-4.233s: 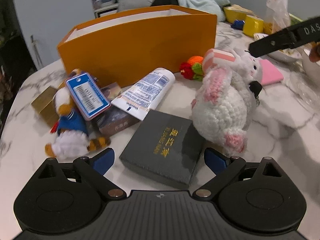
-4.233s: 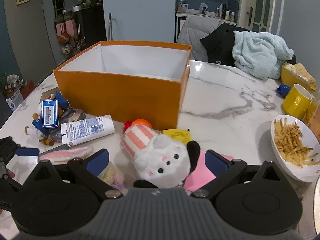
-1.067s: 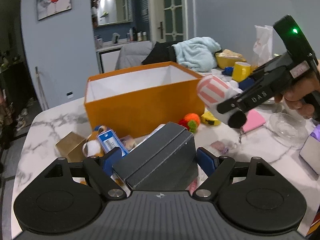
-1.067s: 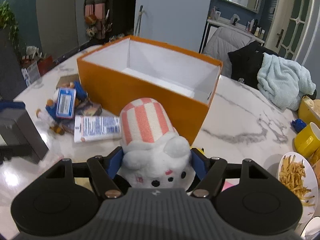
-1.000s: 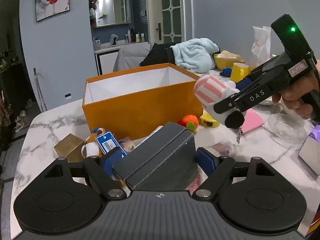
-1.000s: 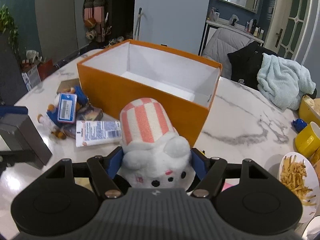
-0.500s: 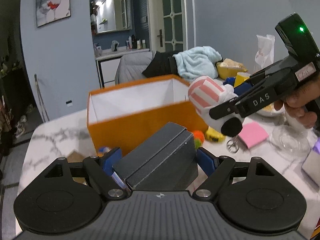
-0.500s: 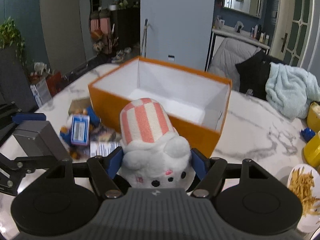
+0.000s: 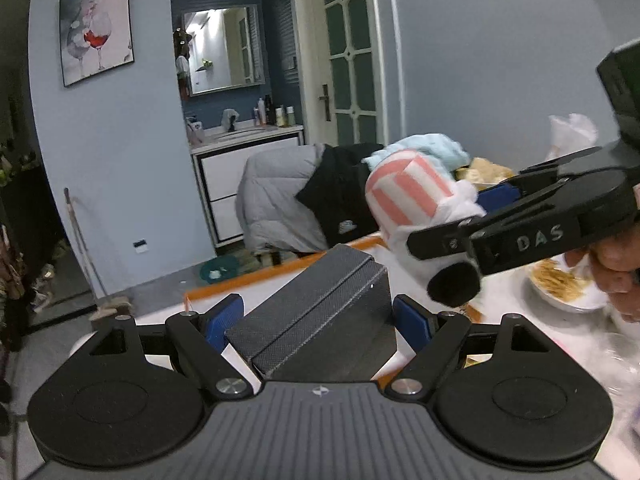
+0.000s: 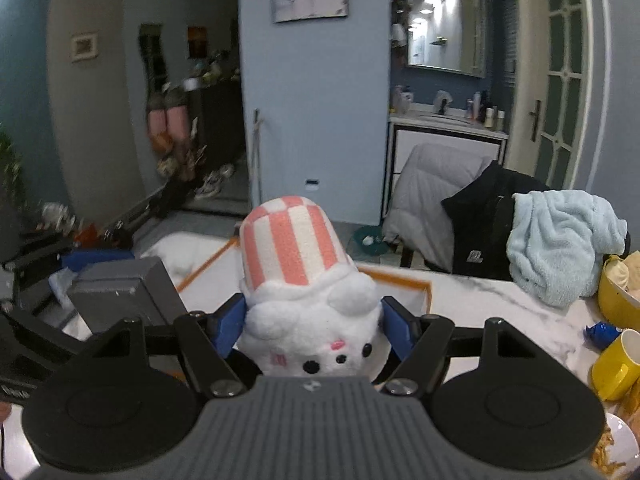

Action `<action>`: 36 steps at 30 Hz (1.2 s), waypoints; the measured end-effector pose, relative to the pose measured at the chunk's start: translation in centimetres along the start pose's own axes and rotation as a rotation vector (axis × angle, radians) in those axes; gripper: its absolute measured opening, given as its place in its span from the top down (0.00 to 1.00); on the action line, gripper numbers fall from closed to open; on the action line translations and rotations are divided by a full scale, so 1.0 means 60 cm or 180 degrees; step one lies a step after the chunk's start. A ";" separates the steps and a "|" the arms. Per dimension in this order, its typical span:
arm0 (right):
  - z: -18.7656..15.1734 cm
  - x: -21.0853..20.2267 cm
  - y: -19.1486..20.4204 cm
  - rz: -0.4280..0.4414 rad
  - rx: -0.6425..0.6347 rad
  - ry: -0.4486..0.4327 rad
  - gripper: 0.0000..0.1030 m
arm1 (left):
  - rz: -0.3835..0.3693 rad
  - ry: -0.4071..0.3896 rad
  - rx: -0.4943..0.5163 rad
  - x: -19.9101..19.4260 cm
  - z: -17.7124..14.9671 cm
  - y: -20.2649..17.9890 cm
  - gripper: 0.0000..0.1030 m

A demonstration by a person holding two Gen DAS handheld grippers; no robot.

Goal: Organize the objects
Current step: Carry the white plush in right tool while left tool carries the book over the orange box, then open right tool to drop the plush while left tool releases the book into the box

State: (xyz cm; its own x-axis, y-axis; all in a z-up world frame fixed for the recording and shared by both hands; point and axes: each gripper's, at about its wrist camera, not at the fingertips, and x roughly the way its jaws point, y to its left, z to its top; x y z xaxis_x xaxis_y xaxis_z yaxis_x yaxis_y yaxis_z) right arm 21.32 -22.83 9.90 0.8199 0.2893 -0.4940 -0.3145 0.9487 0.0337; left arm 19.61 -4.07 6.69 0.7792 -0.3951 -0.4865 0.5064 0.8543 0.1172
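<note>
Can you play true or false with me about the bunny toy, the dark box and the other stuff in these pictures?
1. The right gripper holds a white plush toy with a pink-and-white striped hat. True.
2. The left gripper is empty. False: its jaws are closed on a dark grey box.
3. The plush toy is lying on the table. False: it is held up in the air, above the orange box.
4. A yellow mug stands on the marble table. True.
5. A light blue towel is draped over a chair beyond the table. True.
6. The dark grey box is inside the orange box. False: it is clamped in the left gripper.
</note>
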 end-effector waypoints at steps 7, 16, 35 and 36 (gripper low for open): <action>0.028 0.074 -0.036 -0.0058 0.0475 -0.0049 0.29 | 0.0148 0.0202 -0.0080 0.088 0.004 0.023 0.07; -0.041 0.193 -0.045 0.0065 0.0987 0.0512 0.29 | 0.0354 0.0834 0.0140 0.189 -0.059 0.026 0.07; -0.105 0.270 0.005 0.0253 0.1068 0.1135 0.27 | 0.0358 0.1353 -0.0064 0.227 -0.079 0.058 0.07; -0.101 0.278 0.000 0.0241 0.1100 0.1149 0.25 | 0.0340 0.1379 -0.0083 0.228 -0.080 0.061 0.07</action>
State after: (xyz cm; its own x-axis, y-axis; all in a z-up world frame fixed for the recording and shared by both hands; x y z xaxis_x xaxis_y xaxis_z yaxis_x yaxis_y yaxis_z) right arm 32.10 -18.78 -3.60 0.5640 0.3543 -0.7459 -0.1399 0.9312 0.3366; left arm 30.33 -4.75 -3.67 0.5972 -0.1311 -0.7913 0.4176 0.8931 0.1672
